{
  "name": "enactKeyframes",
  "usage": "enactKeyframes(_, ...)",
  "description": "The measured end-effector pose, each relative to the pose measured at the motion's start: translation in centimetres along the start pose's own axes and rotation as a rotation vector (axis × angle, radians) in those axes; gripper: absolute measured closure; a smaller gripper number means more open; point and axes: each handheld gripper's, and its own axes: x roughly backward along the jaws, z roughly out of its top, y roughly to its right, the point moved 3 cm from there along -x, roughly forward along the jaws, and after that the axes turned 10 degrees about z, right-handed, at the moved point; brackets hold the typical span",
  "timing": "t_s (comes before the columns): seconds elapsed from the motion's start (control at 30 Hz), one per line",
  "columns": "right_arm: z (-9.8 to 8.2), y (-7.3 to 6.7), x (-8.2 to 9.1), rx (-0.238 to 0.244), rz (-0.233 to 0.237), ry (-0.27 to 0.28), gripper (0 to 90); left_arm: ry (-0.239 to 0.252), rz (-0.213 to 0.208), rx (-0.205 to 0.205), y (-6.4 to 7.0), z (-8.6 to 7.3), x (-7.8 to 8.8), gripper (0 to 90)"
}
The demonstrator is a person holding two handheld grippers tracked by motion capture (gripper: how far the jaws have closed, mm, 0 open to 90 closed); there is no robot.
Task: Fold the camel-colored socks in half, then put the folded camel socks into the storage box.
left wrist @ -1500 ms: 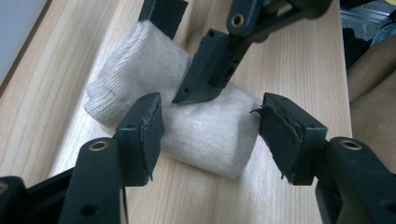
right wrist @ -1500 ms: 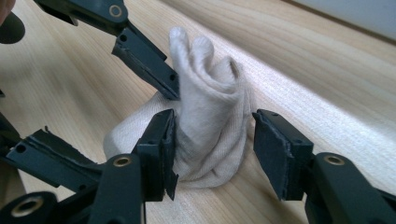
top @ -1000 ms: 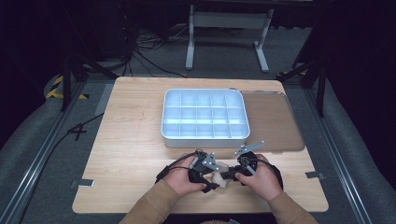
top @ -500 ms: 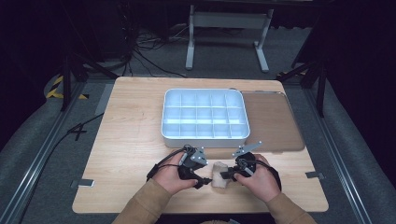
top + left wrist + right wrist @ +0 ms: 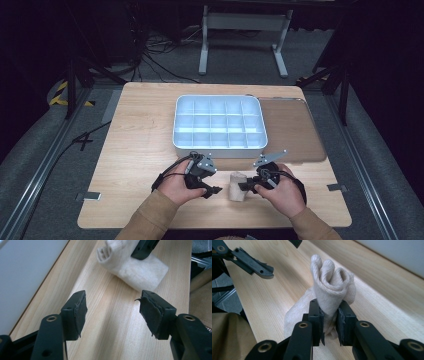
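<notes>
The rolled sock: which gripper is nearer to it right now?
Right. The right gripper is clamped on the rolled sock; the left gripper stands open beside it, apart.

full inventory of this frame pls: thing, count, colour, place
table: 1, light wood, centre of the high view
compartment tray: 1, white, middle of the table
mat: 1, brown, flat to the right of the tray
rolled cloth: 1, cream, near edge, in front of the tray
metal stand: 1, grey, floor beyond the table
cables: several, black, floor beyond the table
left tongs: 1, black, open, beside the cloth
right tongs: 1, black, clamped on the cloth
</notes>
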Motion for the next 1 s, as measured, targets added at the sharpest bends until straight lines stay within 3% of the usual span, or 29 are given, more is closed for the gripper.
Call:
enactKeyframes(0.73,1.1,0.0,3.6,0.031,-0.039,0.127,76.1,0.017,0.023,0.029,-0.9,-0.5,0.8,39.2)
enactKeyframes(1.0,2.6,0.3,5.2,0.057,-0.052,0.148,76.1,0.029,0.048,0.071,-1.5,-1.2,2.2,39.1)
